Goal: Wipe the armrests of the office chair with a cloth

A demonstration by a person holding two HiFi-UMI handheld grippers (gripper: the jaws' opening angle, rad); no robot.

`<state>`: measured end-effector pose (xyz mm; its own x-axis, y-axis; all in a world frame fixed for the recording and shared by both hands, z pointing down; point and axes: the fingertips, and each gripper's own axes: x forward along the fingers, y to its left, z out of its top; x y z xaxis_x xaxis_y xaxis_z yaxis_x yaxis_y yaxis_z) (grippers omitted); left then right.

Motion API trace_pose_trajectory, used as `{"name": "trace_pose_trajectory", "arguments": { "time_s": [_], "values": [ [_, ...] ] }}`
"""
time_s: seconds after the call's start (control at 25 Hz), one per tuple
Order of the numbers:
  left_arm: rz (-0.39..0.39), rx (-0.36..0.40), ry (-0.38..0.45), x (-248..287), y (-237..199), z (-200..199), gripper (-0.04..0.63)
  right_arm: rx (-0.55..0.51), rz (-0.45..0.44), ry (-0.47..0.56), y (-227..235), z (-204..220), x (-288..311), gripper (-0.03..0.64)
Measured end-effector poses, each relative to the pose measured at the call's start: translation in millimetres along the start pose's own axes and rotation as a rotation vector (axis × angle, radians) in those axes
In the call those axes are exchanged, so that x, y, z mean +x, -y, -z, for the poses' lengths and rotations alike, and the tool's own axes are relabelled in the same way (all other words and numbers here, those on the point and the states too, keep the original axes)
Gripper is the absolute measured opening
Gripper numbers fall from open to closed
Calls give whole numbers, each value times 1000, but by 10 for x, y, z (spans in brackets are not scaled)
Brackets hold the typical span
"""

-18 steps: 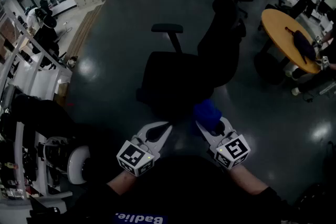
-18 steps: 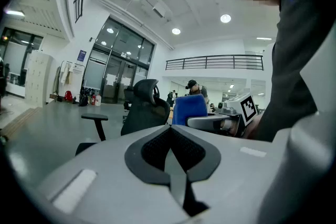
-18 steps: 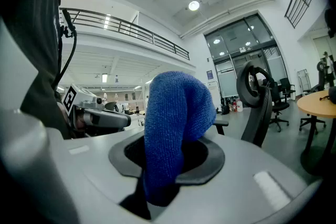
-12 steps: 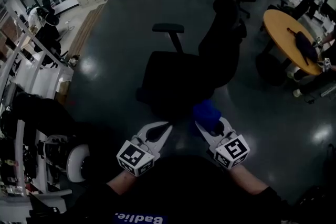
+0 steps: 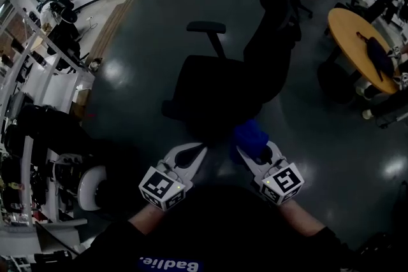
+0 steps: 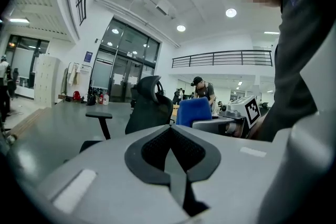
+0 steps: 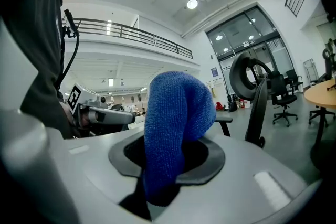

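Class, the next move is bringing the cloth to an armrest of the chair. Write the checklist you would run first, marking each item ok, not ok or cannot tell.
1. Blue cloth clamped in the right gripper: ok.
2. Left gripper free, fingers together on nothing: ok.
3. Far armrest of the office chair in view, nothing on it: ok.
4. Near armrest located: cannot tell, that side is too dark.
5. Cloth touching an armrest: not ok, the far armrest lies beyond it.
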<state>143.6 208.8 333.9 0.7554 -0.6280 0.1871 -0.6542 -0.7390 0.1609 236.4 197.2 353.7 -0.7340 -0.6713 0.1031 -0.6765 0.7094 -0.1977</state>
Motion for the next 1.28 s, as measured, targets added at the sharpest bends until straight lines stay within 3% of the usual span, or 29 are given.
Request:
{"name": "trace_pose_trajectory", "arguments": {
  "time_s": [0.28,0.56,0.72,0.92,1.28],
  "values": [
    [-31,-10,-29,156,52,38,18,33,-32,-21,165,122,-47,132],
    [-41,7,-23,267,-158,-41,18,38,-41,-16,284,103,134,132],
    [-39,-4,4,363,-602,-94,18,15,-41,-30,358,91,478,132],
    [9,19,24,611,-1333,-237,18,-4,25,-59,627,75,1053,132],
    [159,110,26,1034,-2824,-604,18,30,218,-76,1208,-208,2338,132]
  ]
}}
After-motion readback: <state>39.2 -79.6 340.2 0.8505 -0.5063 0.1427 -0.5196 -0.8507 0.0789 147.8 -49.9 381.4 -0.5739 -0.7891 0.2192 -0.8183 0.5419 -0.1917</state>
